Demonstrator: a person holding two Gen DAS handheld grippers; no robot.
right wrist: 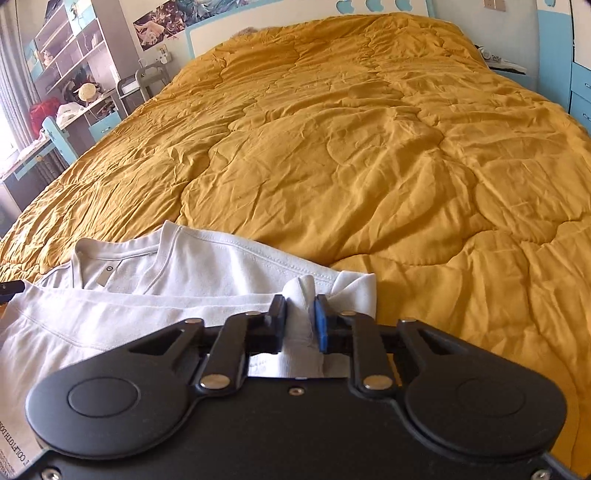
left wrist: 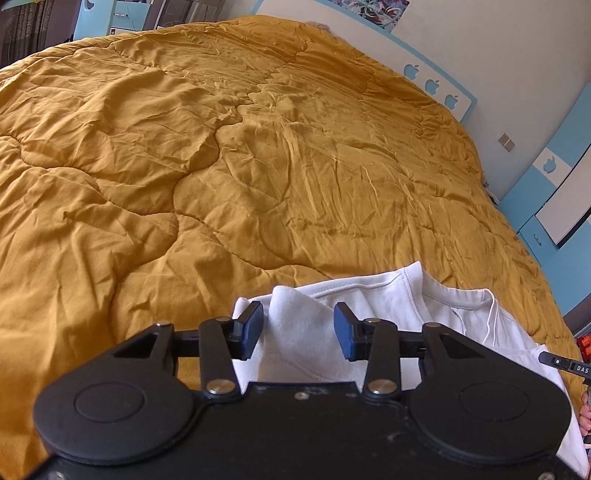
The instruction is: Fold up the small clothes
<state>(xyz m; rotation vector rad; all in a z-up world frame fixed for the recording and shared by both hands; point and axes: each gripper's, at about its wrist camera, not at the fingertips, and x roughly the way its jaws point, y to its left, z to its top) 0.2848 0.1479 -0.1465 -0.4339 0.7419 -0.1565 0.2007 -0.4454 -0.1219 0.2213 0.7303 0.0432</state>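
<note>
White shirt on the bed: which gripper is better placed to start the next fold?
Probably the right. The right gripper is pinched on a bunched corner of the white shirt. The left gripper straddles a fold of fabric, its pads apart and not pressing.

Bedroom in a home, likely a child's. Large bed under a mustard-yellow quilted comforter; white headboard trimmed in light blue with apple cut-outs; matching blue-and-white cabinets; posters on the wall; open shelving unit crowded with toys and oddments; curtained window at left.
</note>
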